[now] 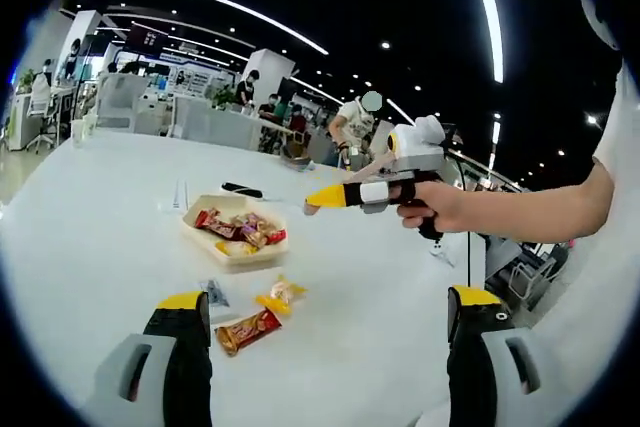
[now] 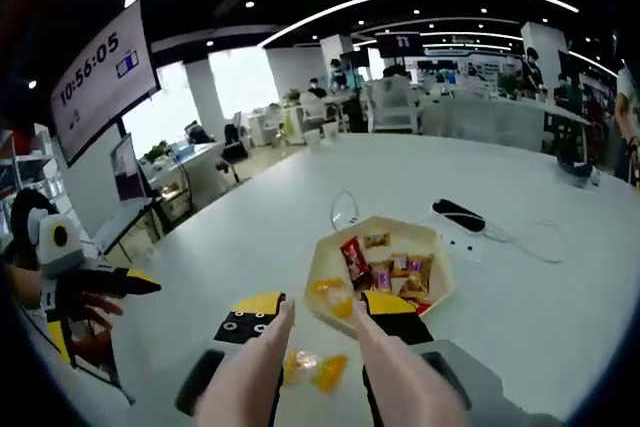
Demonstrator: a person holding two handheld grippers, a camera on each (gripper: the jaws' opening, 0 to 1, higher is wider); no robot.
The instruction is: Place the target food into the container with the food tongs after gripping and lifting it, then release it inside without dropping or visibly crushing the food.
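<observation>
A beige tray-like container (image 1: 232, 244) (image 2: 325, 269) holds several wrapped snacks on the white table (image 1: 90, 247). Loose on the table in front of it lie a yellow wrapped candy (image 1: 281, 296) (image 2: 316, 372), a brown-red packet (image 1: 248, 330) and a small clear packet (image 1: 213, 294). My left gripper (image 1: 330, 297) stands wide open above these loose snacks, holding nothing. My right gripper (image 2: 322, 309) carries beige food tongs (image 2: 262, 362), whose arms stand apart over the yellow candy. In the left gripper view a hand holds the right gripper (image 1: 325, 197) above the container's right side. The left gripper (image 2: 135, 282) shows at the far left.
A black flat object (image 1: 242, 190) (image 2: 460, 215) and a white cable (image 2: 540, 237) lie beyond the container. A clear item (image 2: 345, 209) sits near its far rim. The person's arm (image 1: 540, 209) reaches in from the right. Desks and people stand far behind the table.
</observation>
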